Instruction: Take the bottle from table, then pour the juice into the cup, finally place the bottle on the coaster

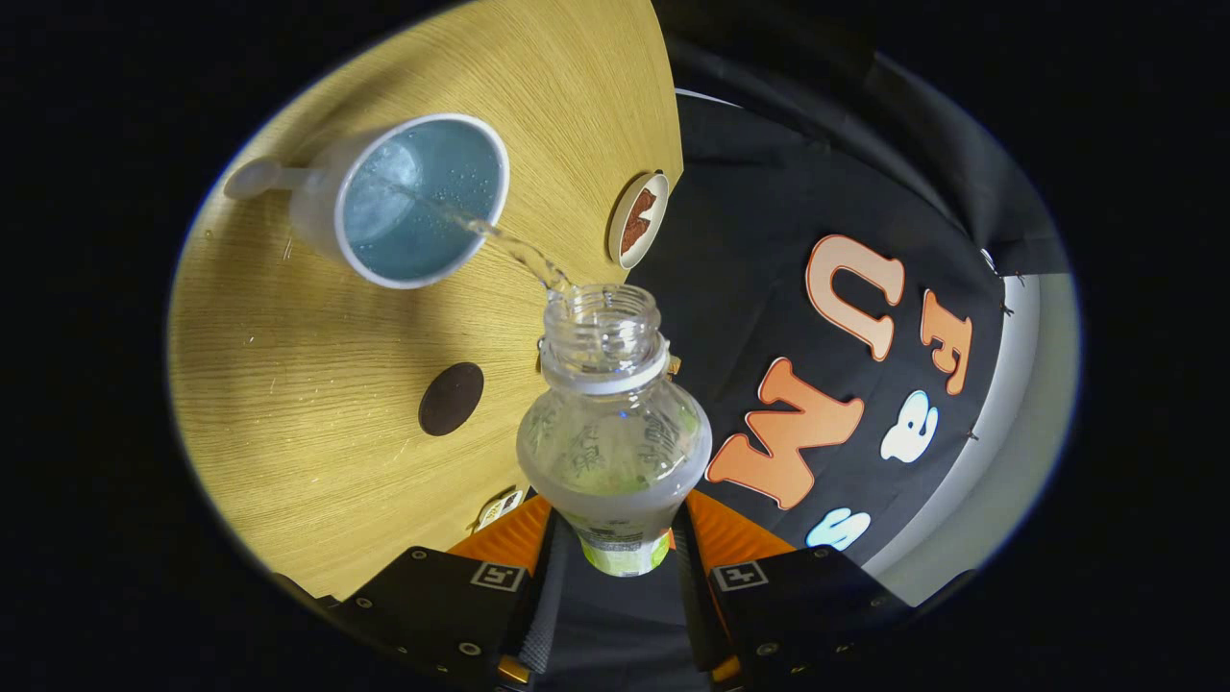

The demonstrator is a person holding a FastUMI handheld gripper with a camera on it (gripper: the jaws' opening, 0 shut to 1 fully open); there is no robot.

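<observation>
Currently, pouring is under way: liquid arcs into the cup (421, 200) on the table (317, 423). Rightward, the gripper (615, 538) clamps the tilted, uncapped bottle (615, 423) between both fingers. Remaining: place bottle on the dark coaster (451, 398).
</observation>
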